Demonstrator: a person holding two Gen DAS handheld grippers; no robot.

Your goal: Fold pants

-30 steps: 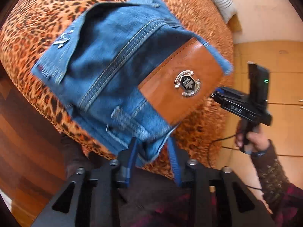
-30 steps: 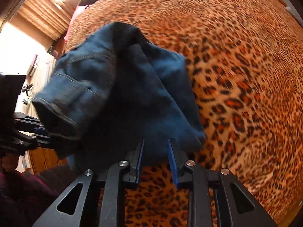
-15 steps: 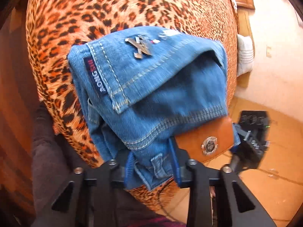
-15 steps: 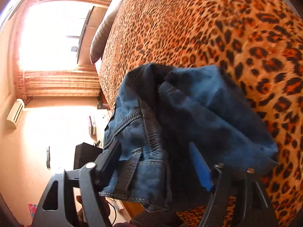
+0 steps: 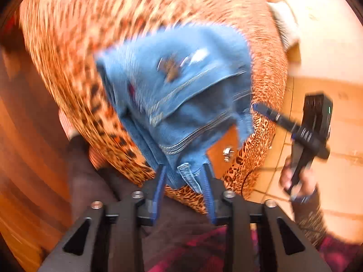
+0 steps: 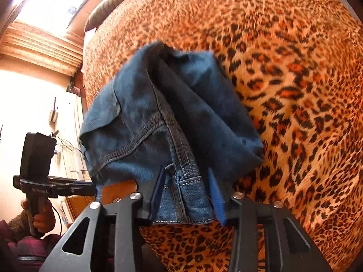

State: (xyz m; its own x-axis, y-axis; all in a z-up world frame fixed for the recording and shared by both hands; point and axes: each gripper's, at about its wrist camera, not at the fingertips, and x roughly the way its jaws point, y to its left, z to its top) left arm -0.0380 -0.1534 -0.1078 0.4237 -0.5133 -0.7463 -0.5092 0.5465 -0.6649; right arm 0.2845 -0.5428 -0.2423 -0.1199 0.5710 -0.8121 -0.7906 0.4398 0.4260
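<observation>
Two grippers at one folded pair of jeans on leopard-print bedding.

Left wrist view, blurred: left gripper, jaws just opened wider, waistband edge between the blue pads, contact impossible to judge. Right gripper at the denim's far side.

Right wrist view: right gripper, jaws freshly parted, waistband lying loose between them.

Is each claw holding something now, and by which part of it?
Both claws' jaws have just been opening. The jeans waistband lies between each pair of fingers, left claw and right claw; whether they grip it cannot be told.
</observation>
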